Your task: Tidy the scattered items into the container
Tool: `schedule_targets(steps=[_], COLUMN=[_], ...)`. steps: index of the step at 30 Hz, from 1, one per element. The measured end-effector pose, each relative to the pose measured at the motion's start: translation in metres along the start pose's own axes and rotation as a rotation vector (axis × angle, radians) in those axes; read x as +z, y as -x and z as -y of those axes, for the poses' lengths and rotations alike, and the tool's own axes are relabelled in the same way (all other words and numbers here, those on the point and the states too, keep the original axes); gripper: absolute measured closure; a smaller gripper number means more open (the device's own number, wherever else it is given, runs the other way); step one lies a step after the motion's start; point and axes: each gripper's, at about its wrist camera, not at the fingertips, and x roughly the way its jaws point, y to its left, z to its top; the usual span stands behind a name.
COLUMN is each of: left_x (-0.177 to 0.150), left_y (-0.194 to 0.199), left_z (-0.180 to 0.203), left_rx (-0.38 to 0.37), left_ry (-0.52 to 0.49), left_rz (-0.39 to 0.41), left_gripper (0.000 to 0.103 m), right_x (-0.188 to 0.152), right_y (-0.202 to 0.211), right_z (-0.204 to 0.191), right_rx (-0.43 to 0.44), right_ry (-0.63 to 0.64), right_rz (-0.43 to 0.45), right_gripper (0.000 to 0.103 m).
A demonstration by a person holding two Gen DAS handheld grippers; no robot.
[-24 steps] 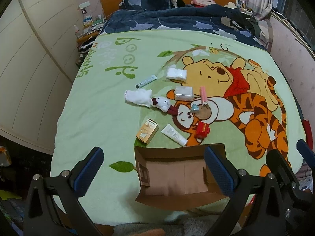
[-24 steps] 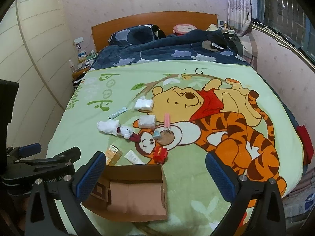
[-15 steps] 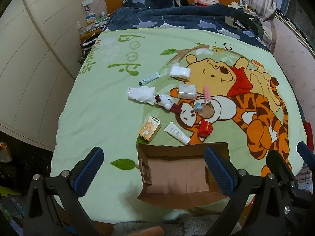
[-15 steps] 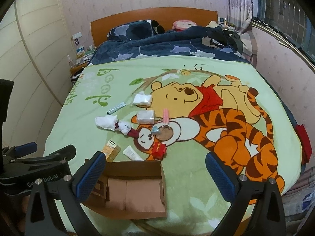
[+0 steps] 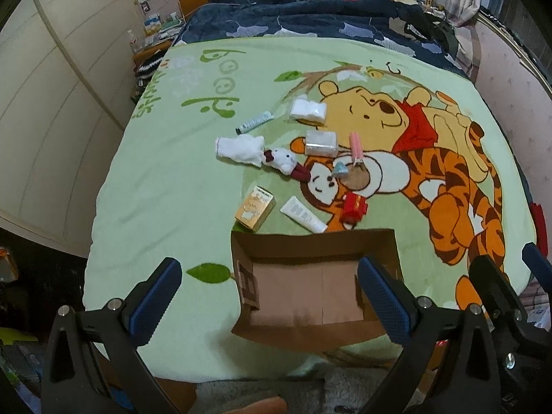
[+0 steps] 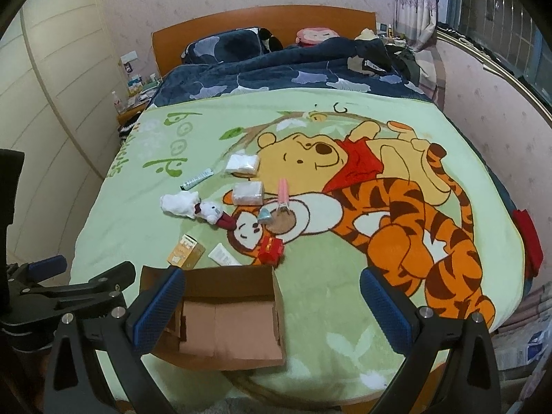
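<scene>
An open, empty cardboard box (image 5: 310, 245) (image 6: 227, 324) lies at the near edge of a green cartoon blanket. Beyond it are scattered an orange carton (image 5: 255, 208) (image 6: 185, 252), a white tube (image 5: 303, 214) (image 6: 223, 255), a red box (image 5: 354, 207) (image 6: 271, 250), a white plush cat (image 5: 283, 163) (image 6: 213, 212), a white cloth (image 5: 239, 148), tissue packs (image 5: 321, 143) (image 5: 308, 110), a pink stick (image 5: 356, 145) and a grey tube (image 5: 253, 122). My left gripper (image 5: 267, 298) hovers open over the box. My right gripper (image 6: 272, 307) hangs open above the box's right side. Neither holds anything.
A dark blue quilt (image 6: 276, 72) and pillows fill the far half of the bed, before a wooden headboard (image 6: 214, 31). White wardrobe doors (image 5: 51, 103) stand on the left, a cluttered nightstand (image 5: 151, 39) beside them, and a pink wall (image 6: 490, 110) on the right.
Both views have shifted slightly, with the bed and items sliding a little downward and nearer in frame. Nothing on the blanket has moved and both grippers stay open.
</scene>
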Motion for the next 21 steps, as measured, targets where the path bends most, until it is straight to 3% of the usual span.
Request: schedule_targets(steps=[21], left_x=[-0.032], left_y=[-0.016], left_z=[0.037], left_rx=[-0.024], left_ry=[-0.045], left_rz=[-0.071], left_gripper=[0.0], right_x=[-0.037], right_y=[-0.004], right_z=[0.04], right_rx=[-0.037], right_ry=[-0.05], right_rz=[-0.067], right_gripper=[0.0])
